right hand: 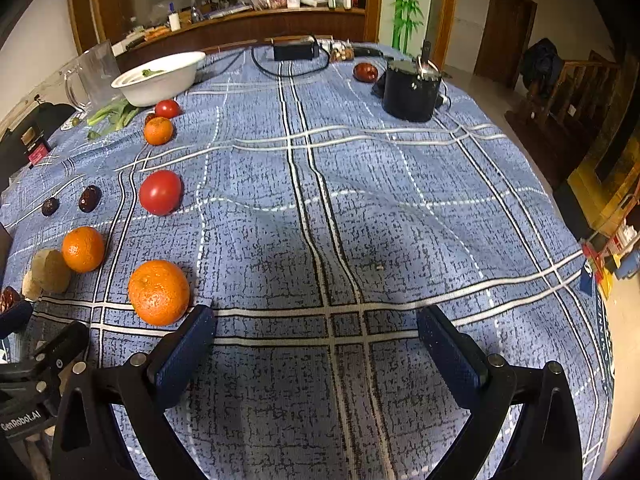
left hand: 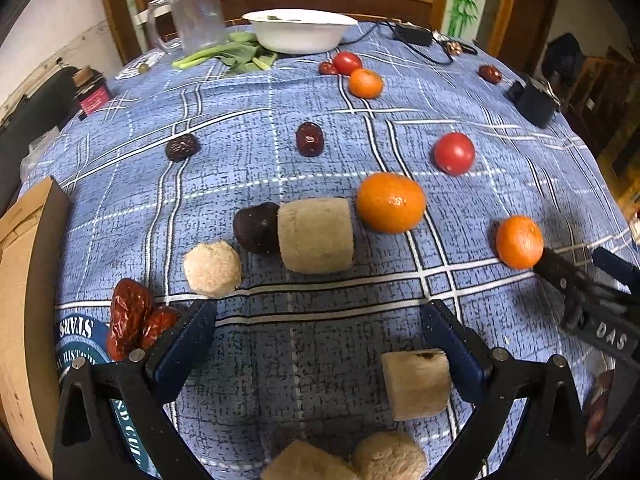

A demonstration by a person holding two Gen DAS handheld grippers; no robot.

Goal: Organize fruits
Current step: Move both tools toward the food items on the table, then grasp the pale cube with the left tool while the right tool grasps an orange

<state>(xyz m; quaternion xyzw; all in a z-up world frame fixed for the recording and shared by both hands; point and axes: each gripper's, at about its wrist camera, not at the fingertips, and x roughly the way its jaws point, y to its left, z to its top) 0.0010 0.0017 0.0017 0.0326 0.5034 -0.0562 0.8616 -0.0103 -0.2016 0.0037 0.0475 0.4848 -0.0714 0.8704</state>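
Observation:
Fruits lie scattered on a blue plaid tablecloth (left hand: 280, 140). In the left wrist view I see oranges (left hand: 390, 202) (left hand: 519, 241) (left hand: 365, 83), tomatoes (left hand: 454, 153) (left hand: 346, 62), dark dates (left hand: 309, 139) (left hand: 182, 147), red dates (left hand: 130, 318) and a dark fruit (left hand: 256, 227). My left gripper (left hand: 318, 314) is open and empty above the cloth. My right gripper (right hand: 316, 320) is open and empty; the nearest orange (right hand: 159, 292) lies just left of its left finger (right hand: 184, 354). A tomato (right hand: 160, 192) lies farther back.
Tan cakes (left hand: 316, 234) (left hand: 212, 268) (left hand: 416, 384) lie near the left gripper. A white bowl (left hand: 300, 30), greens (left hand: 232, 56) and a clear jug (left hand: 192, 12) stand at the back. A black pot (right hand: 410, 90) and a cable (right hand: 296, 60) are far right. A cardboard box (left hand: 24, 300) is at left.

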